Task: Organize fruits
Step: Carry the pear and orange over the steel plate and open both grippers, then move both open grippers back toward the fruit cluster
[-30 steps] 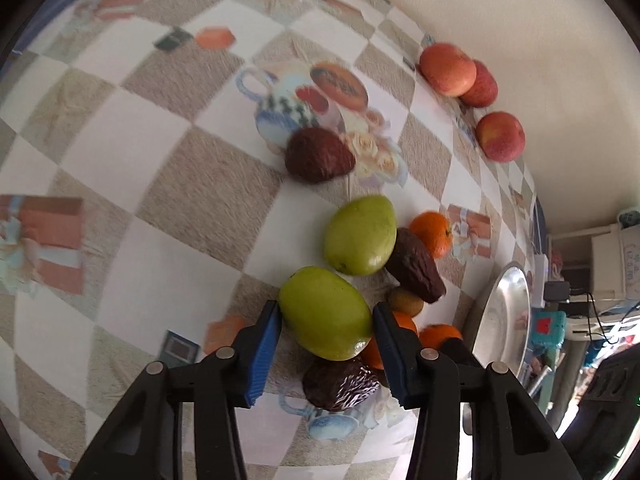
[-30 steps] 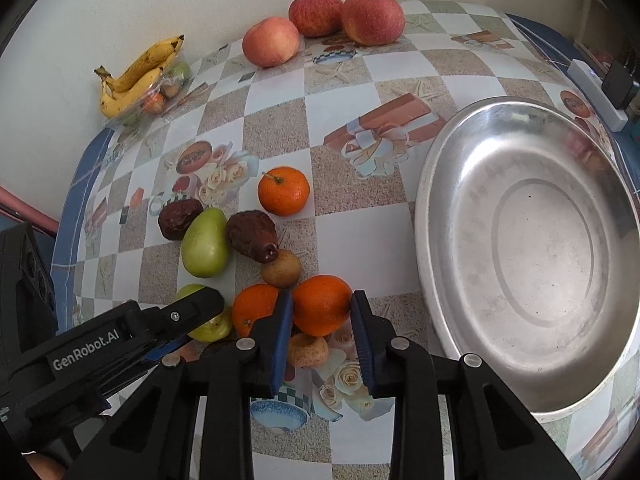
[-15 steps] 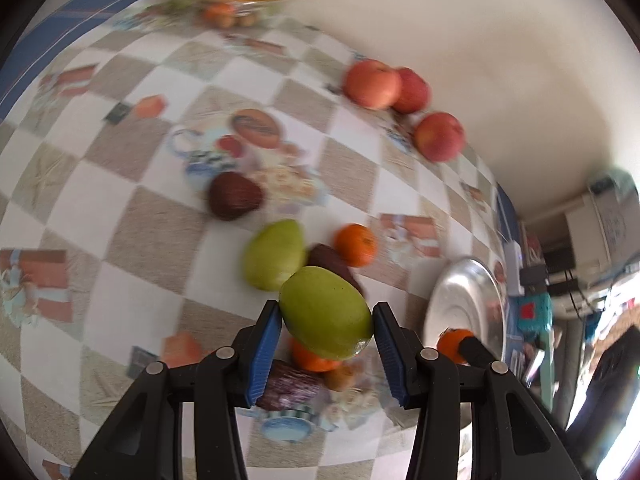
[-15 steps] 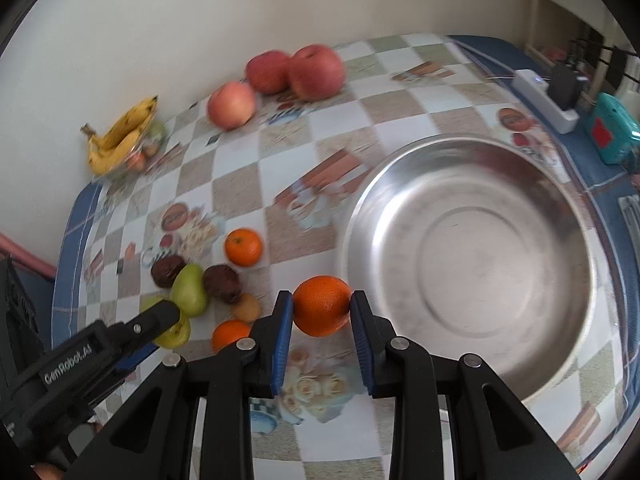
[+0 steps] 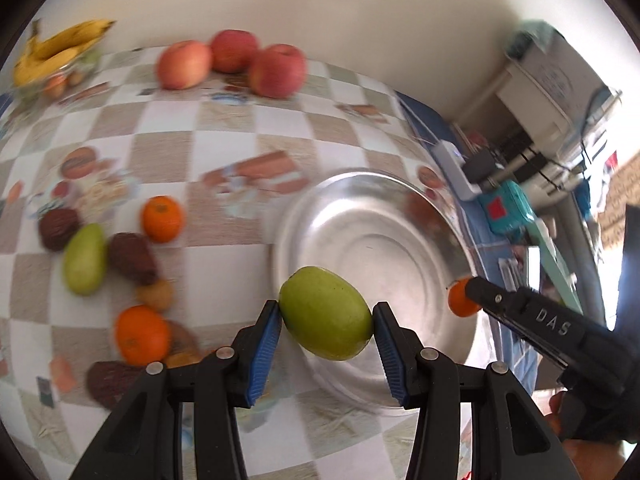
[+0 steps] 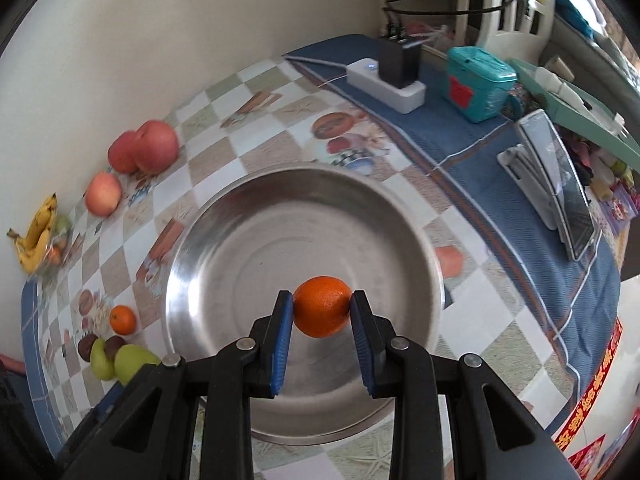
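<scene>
Carrying two fruits over the steel bowl (image 6: 192, 264), still empty: left gripper (image 5: 326, 320) pinching a green mango (image 5: 326, 314), right gripper (image 6: 322, 314) pinching an orange (image 6: 322, 312); oranges, another mango, apples (image 5: 230, 62), probably dates remain left of it.

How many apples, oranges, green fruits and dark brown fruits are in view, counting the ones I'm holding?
Apples: 3
Oranges: 3
Green fruits: 2
Dark brown fruits: 3
Total: 11
</scene>
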Demonstrator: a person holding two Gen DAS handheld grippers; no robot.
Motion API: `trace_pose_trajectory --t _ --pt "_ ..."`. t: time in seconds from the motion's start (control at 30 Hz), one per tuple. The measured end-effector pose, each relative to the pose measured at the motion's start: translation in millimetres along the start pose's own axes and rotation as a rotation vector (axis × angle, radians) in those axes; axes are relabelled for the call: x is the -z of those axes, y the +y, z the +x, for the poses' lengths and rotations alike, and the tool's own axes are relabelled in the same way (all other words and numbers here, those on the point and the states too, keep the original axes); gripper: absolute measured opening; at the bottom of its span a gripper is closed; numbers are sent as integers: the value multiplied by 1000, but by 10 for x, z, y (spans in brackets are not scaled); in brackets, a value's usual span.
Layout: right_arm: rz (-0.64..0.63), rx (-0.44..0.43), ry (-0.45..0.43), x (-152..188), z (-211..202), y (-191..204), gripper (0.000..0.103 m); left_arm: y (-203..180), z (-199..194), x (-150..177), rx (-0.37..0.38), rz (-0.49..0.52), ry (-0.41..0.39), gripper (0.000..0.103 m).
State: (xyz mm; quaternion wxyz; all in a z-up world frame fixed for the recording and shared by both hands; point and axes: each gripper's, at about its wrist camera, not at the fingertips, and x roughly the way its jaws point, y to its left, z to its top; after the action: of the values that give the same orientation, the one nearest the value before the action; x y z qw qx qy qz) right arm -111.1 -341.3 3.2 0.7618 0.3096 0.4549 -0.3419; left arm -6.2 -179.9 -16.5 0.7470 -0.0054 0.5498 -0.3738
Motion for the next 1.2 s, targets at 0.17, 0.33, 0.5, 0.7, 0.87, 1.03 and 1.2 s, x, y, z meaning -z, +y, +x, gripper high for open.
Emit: trace_pose_trajectory --t 0.17,0.33,0.5,0.7,0.87,1.03,1.2 --pt "25 -18 -17 -64 -22 -106 31 -156 108 18 7 46 23 55" --pt "7 -4 -23 -49 -41 -82 31 -142 47 23 -9 47 10 62" --pt "-20 -2 -11 -14 -21 -16 31 2 -12 17 -81 21 16 71" --pt "-72 5 26 57 57 109 61 389 -220 -8 -206 -84 -2 92" --pt "-157 15 40 164 80 304 72 832 -464 1 -402 -167 -47 103" --pt "-253 -22 49 341 74 612 84 1374 -743 70 -559 -264 -60 103" --pt "-363 -83 42 557 43 981 92 1753 -1041 149 -661 -337 -94 103"
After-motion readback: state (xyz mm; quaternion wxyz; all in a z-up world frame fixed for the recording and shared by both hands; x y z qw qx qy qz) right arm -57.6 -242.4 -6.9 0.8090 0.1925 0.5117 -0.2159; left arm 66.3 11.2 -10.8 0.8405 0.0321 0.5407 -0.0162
